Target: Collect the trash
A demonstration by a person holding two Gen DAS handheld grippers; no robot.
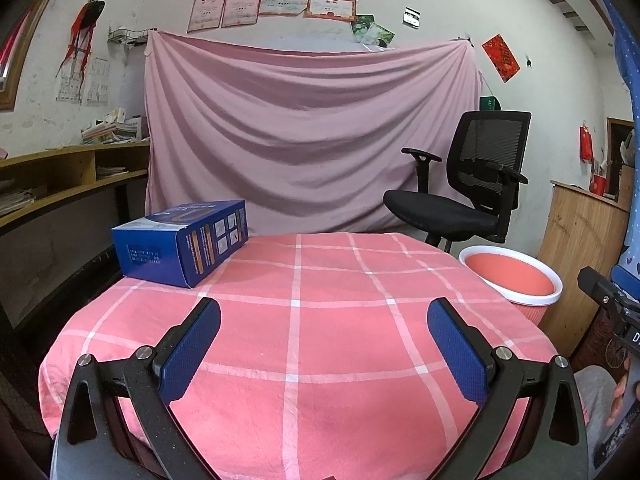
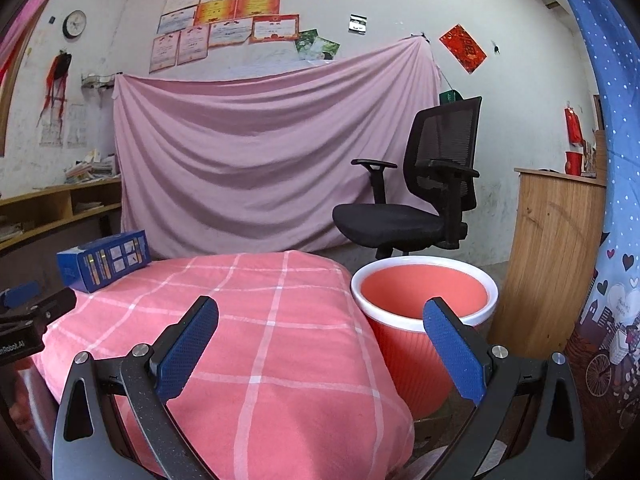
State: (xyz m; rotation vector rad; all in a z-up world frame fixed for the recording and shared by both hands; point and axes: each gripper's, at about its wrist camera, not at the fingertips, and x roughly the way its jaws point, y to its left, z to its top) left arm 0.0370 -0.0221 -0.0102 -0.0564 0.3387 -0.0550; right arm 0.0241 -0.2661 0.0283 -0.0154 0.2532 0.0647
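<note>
A blue cardboard box [image 1: 180,242] lies on the far left part of the table with the pink checked cloth [image 1: 320,320]; it also shows in the right wrist view [image 2: 104,260]. A coral bin with a white rim [image 2: 424,320] stands on the floor right of the table; it also shows in the left wrist view [image 1: 514,276]. My left gripper [image 1: 324,320] is open and empty over the near middle of the table. My right gripper [image 2: 320,320] is open and empty over the table's right edge, with its right finger in front of the bin.
A black office chair [image 1: 464,184] stands behind the table and bin, before a pink hanging sheet [image 1: 304,132]. A wooden cabinet [image 2: 556,256] is right of the bin. Wooden shelves [image 1: 60,180] run along the left wall. The left gripper's body [image 2: 28,320] shows at the right wrist view's left edge.
</note>
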